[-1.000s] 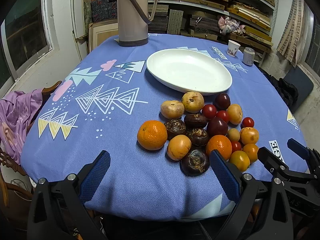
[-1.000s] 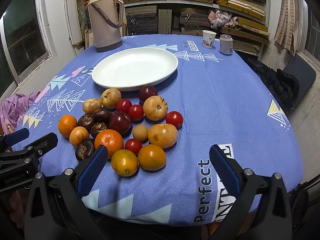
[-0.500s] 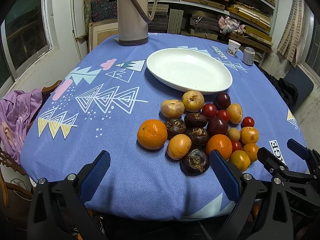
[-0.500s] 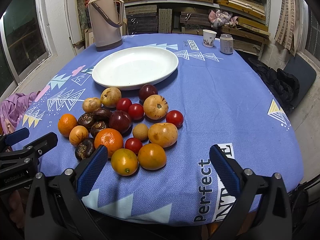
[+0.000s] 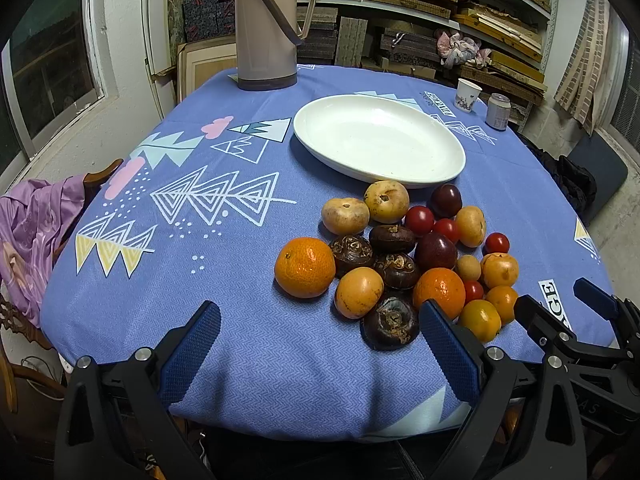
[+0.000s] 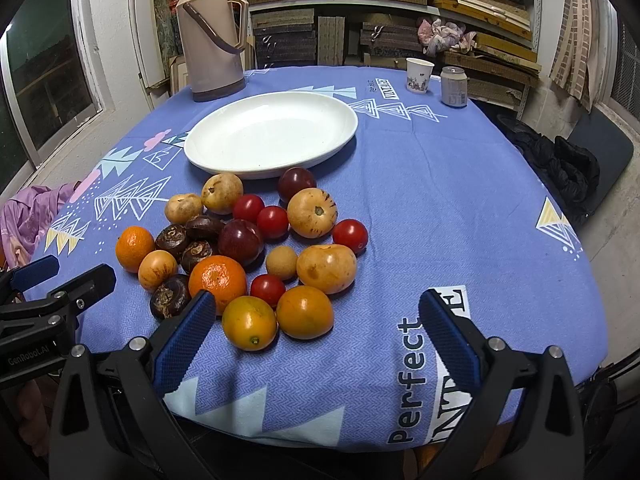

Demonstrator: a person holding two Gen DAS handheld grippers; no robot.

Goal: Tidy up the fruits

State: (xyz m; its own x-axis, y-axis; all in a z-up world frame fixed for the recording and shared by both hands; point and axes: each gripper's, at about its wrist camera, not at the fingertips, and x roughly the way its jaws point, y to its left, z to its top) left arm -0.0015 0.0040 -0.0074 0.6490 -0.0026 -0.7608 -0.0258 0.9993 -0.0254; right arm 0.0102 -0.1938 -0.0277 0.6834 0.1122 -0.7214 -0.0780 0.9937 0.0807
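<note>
Both tongs were released, with nothing between their blue pads. The left gripper (image 5: 320, 344) stood at the near edge of the table (image 5: 240, 340), and its pads (image 5: 188, 356) had a rough, dotted texture on black plastic arms with silver screws. The right gripper (image 6: 318, 338) was held the same way, beside it.

The pile of fruits (image 6: 256, 248) lay on the cloth just ahead of the tongs, a little right of the left gripper's gap and left of the right gripper's gap. It held glossy red tomatoes (image 6: 272, 222), a dimpled tangerine (image 5: 305, 267), smooth yellow-orange round fruits (image 6: 326, 268), dark purple plums (image 6: 241, 242) and brown, ringed, flattened water chestnuts (image 5: 391, 322). The right pad of the left gripper covered part of a second tangerine (image 5: 439, 292).

Beyond the pile was a smooth white oval plate (image 6: 272, 136), shallow and bare. The tablecloth (image 6: 420, 200) was blue woven fabric with a fine zigzag and printed triangles; its printed words were cut off by the right gripper's arm. Farther away stood a beige plastic thermos (image 6: 212, 36), a paper cup (image 6: 419, 75) and a metal can (image 6: 454, 86) whose label was too small to read.
</note>
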